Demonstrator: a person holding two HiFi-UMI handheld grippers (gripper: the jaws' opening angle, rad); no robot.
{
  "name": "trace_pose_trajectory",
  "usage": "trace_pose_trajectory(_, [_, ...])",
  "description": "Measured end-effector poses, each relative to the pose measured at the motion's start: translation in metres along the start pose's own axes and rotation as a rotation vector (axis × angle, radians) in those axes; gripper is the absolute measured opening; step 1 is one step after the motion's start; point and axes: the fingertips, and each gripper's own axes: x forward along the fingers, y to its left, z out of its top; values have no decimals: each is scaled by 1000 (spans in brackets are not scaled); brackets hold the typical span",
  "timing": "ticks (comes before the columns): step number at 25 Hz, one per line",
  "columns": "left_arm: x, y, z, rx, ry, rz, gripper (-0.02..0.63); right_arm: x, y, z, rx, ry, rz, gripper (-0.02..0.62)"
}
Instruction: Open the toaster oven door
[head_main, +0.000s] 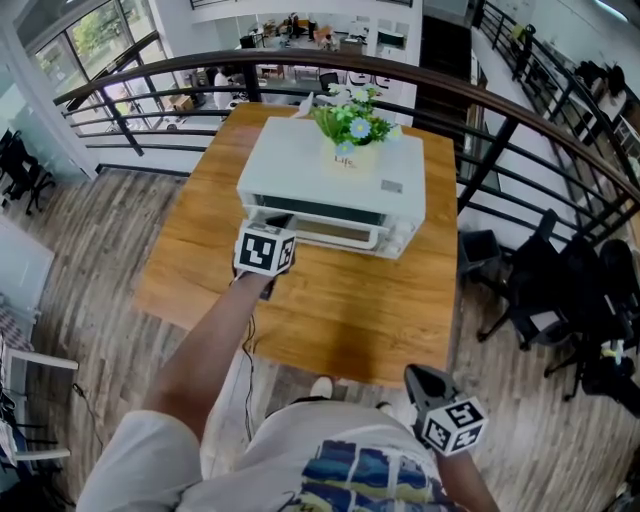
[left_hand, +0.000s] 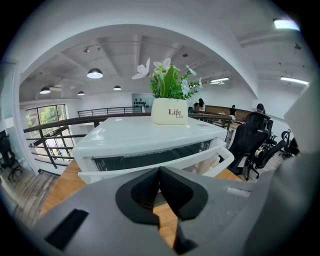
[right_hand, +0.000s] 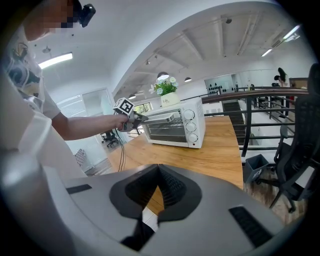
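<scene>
A white toaster oven (head_main: 330, 170) stands at the far half of a wooden table (head_main: 330, 310), its glass door facing me. The door's white bar handle (head_main: 325, 240) runs along the front, and the door looks tilted out a little at the top. My left gripper (head_main: 277, 222) is at the left end of the door, just in front of the handle (left_hand: 220, 157); its pads meet with nothing between them. My right gripper (head_main: 420, 377) hangs low beside my body, off the table's near right corner, also shut and empty. From the right gripper view the oven (right_hand: 175, 125) and left gripper (right_hand: 136, 118) show side on.
A cream pot of artificial flowers (head_main: 352, 150) sits on the oven's top. A dark curved railing (head_main: 500, 110) rings the table's far and right sides. Black office chairs (head_main: 560, 290) stand to the right. A cable (head_main: 247, 350) hangs off the table's near left edge.
</scene>
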Motion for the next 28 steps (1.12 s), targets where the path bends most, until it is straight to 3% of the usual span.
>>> trace_pose_trajectory(28, [-33, -24, -77, -61, 6, -30, 5, 8, 10, 5, -51, 27, 49, 2])
